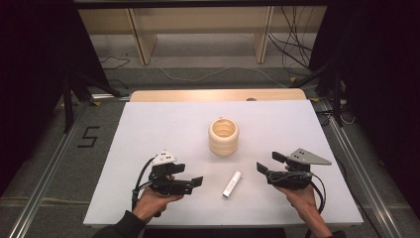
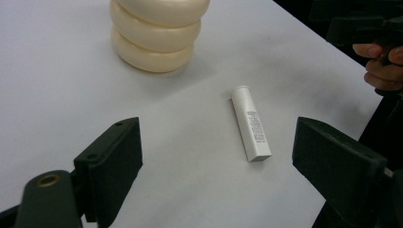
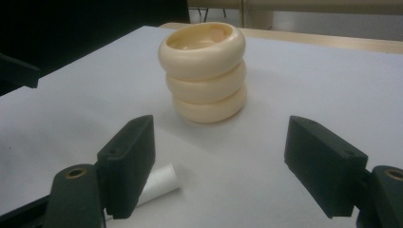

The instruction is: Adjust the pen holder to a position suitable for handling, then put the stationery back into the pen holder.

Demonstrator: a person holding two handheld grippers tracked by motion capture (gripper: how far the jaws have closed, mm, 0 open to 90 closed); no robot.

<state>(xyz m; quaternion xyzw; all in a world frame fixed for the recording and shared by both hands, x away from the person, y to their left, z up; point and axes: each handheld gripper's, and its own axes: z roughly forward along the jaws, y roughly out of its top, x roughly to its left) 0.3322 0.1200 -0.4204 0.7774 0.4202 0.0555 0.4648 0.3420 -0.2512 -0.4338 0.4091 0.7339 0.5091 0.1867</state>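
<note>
A small white tube (image 1: 232,184) lies flat on the white table (image 1: 148,139), between the two grippers and nearer the person's edge. Its capped end points toward the cream ribbed cup (image 1: 223,137), which stands upright near the middle of the table, well apart from the tube.

The left gripper (image 1: 194,182) is held low over the table to the left of the tube, its jaws set wide apart with nothing between them. In the left gripper view the tube (image 2: 250,122) lies ahead in the gap, closer to the right-hand jaw, touching neither; printed text runs along its side. The cup (image 2: 157,33) stands beyond it.

The right gripper (image 1: 267,164) is held to the right of the tube, jaws also spread wide and empty — they point toward the cup. In the right gripper view the cup (image 3: 206,71) sits ahead, centred between the jaws but well beyond them, and one end of the tube (image 3: 159,184) pokes out from behind the left-hand jaw, low on the table
</note>
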